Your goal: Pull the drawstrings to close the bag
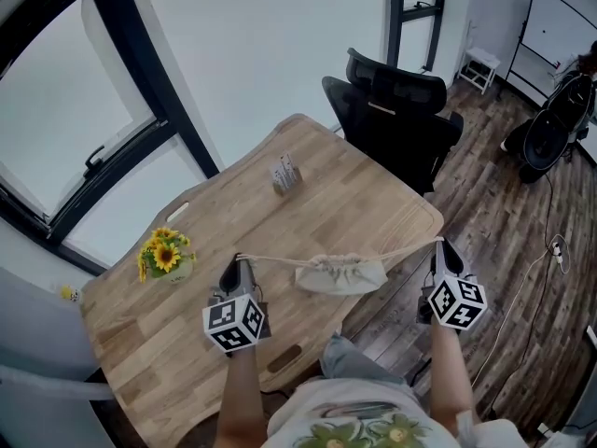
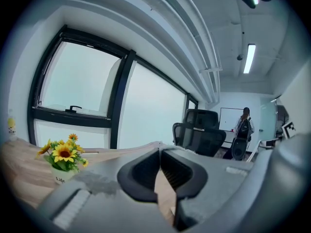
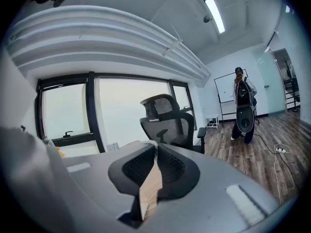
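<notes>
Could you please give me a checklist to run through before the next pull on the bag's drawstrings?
1. Left gripper: fingers shut on the left drawstring: ok.
2. Right gripper: fingers shut on the right drawstring: ok.
3. Both drawstrings run nearly straight from the bag to the grippers: ok.
4. Bag mouth gathered into puckers: ok. Whether it is fully closed: cannot tell.
5. Sunflower pot stands apart from the left gripper: ok.
6. Bag wholly on the table: it lies close to the near edge, so cannot tell.
</notes>
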`<move>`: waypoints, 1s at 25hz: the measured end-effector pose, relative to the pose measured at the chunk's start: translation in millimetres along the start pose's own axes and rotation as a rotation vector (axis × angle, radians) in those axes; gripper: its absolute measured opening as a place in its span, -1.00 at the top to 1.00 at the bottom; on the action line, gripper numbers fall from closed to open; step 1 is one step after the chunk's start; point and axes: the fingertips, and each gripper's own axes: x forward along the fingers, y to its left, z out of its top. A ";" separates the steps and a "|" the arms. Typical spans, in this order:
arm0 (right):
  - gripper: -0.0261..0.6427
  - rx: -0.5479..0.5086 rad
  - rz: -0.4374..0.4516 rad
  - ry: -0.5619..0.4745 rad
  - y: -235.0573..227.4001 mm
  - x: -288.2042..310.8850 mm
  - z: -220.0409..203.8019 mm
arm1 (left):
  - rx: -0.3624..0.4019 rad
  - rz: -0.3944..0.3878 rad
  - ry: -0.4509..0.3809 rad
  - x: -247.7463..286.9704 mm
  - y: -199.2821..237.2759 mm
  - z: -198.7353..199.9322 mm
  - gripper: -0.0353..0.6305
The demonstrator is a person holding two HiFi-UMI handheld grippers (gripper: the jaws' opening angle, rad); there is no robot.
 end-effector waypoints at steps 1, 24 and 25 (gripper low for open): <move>0.86 -0.002 0.006 0.003 2.0 1.0 -0.5 | 0.001 0.002 0.000 0.4 0.0 -0.7 0.85; 0.88 0.515 -0.206 0.036 -52.0 7.7 -30.8 | -0.088 0.201 0.084 3.6 34.1 -25.4 0.85; 0.88 0.519 -0.209 0.032 -54.5 6.6 -30.5 | -0.088 0.203 0.082 3.3 35.3 -25.1 0.85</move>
